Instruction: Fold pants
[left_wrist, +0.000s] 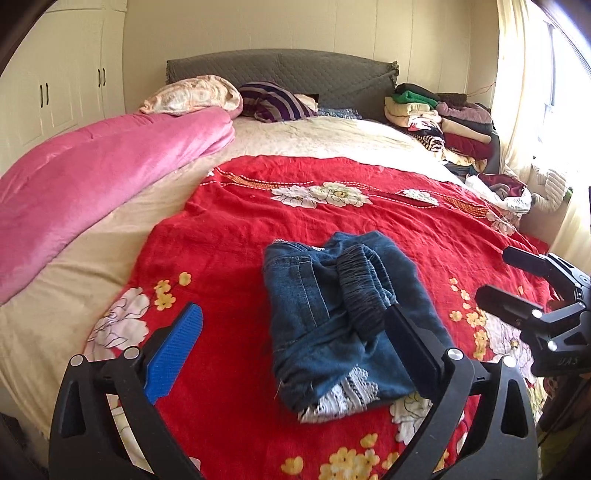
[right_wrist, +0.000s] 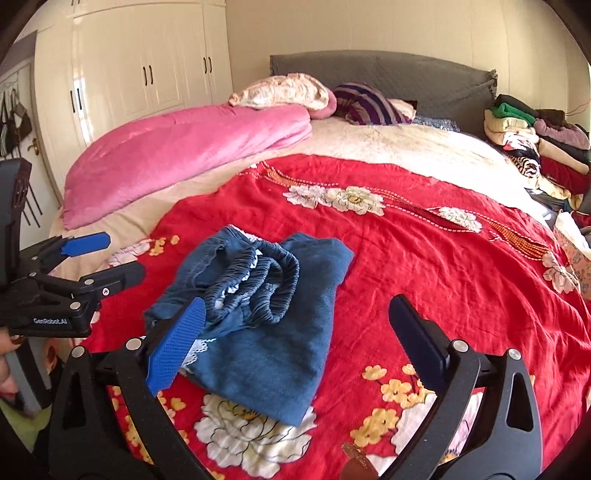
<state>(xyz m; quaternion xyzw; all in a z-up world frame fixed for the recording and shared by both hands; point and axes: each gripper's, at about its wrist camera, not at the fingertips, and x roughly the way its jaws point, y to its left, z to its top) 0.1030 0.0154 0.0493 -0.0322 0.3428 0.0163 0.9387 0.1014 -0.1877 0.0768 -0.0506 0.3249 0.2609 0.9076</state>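
The blue denim pants (left_wrist: 306, 295) lie folded into a compact bundle on the red floral cover (left_wrist: 258, 206). Their gathered elastic waistband is on top and white lace trim shows at the near edge. My left gripper (left_wrist: 291, 310) hovers open just in front of the bundle, and its fingers press on nothing. My right gripper (left_wrist: 495, 273) is to the right of the pants, also open. In the right wrist view the pants (right_wrist: 269, 332) lie left of centre before my open right gripper (right_wrist: 295, 302). My left gripper (right_wrist: 123, 254) stands open at the left edge.
A rolled pink quilt (left_wrist: 110, 177) runs along the bed's left side, with pillows (left_wrist: 273, 99) by the grey headboard (left_wrist: 295, 70). A stack of folded clothes (left_wrist: 436, 114) sits at the far right corner. White wardrobe doors (right_wrist: 147, 74) stand to the left of the bed.
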